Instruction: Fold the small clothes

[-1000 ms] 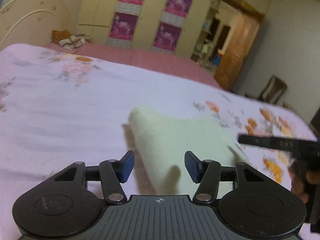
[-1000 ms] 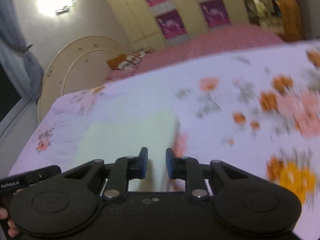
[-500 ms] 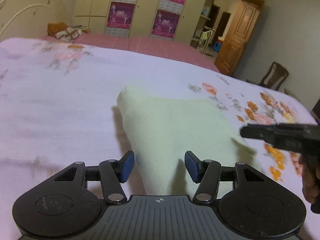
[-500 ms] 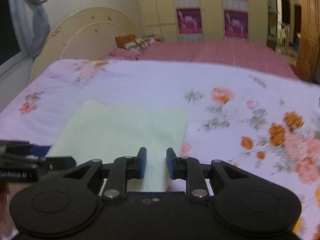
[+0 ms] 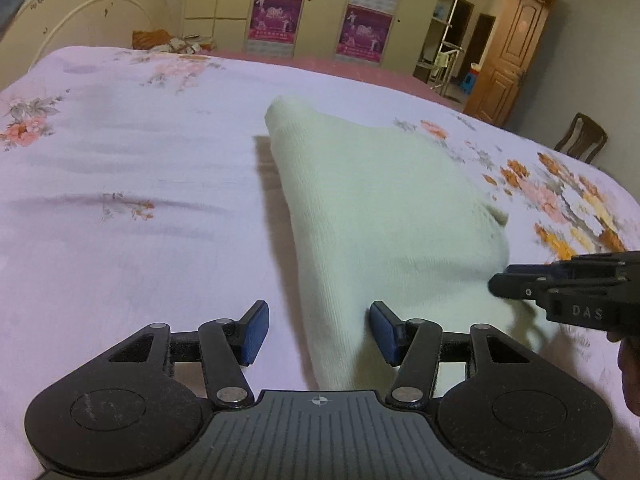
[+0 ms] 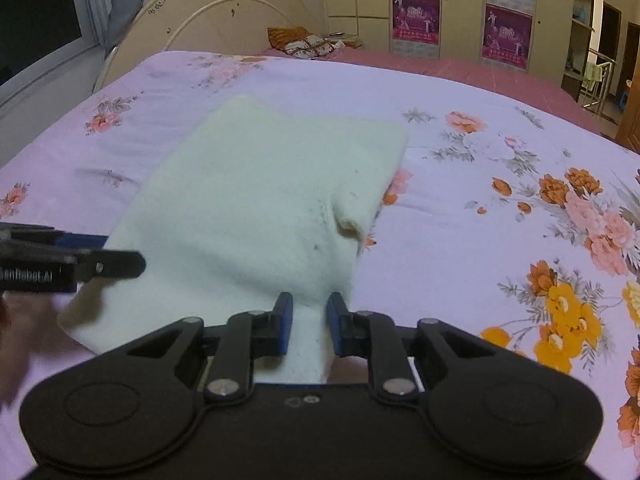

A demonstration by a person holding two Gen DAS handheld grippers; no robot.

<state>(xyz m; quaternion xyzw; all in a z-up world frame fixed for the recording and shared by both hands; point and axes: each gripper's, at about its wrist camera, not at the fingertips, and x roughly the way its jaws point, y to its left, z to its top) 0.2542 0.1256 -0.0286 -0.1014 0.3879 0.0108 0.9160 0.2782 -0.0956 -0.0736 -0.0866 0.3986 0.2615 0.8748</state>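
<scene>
I see a pale cream knitted garment (image 5: 384,216) lying folded into a rough rectangle on the lilac bedsheet with orange and pink flower print (image 5: 132,184), its far edge toward the pink mattress beyond. My left gripper (image 5: 318,330) sits low at the garment's near left edge with its blue-padded jaws wide apart; the cloth's edge runs between them, and nothing is held. My right gripper (image 6: 308,326) is at the near right corner, its jaws partly drawn in with a strip of the cream cloth lying between the pads; I cannot tell whether they actually pinch it. A small tuck shows on the garment's right side (image 6: 348,226). Each gripper appears in the other's view, just beside the cloth.
</scene>
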